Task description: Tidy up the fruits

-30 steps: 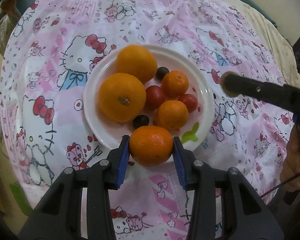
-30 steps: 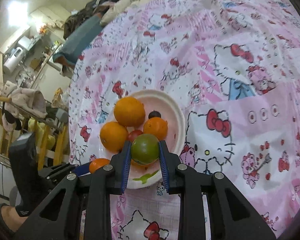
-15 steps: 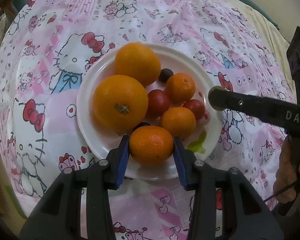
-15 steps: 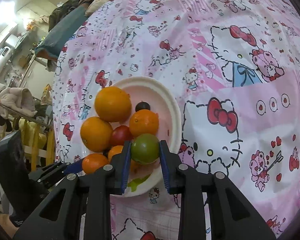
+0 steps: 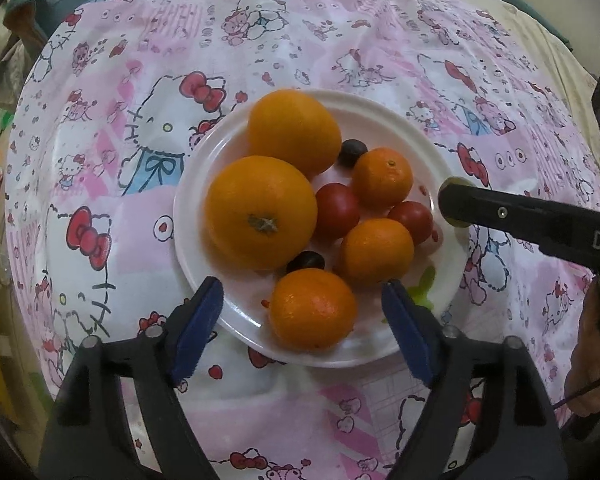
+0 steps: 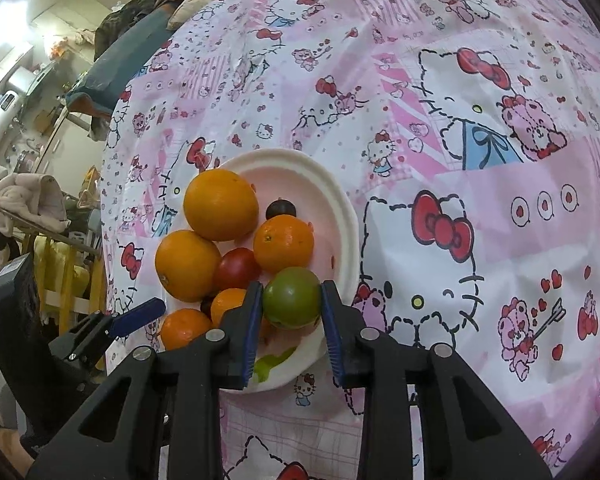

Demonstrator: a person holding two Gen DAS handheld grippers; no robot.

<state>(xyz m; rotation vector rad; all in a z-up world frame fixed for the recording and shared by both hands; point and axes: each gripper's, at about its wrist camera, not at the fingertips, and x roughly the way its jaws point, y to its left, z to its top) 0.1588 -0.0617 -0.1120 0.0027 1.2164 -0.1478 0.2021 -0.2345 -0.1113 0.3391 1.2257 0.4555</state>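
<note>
Left gripper [image 5: 302,312] jaws just opened wide, with the small round orange mandarin [image 5: 313,309] lying loose between them on the white round plate [image 5: 204,184]. Right gripper [image 6: 288,312] jaws opening a little, the green-red round tomato [image 6: 292,297] between them over the plate, maybe touching. Nearly all fruit on the plate already; only the tomato left to let go.

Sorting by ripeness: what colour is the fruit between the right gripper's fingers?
Green fruit, fading reddish-brown at one side; clearest in the right wrist view.
</note>
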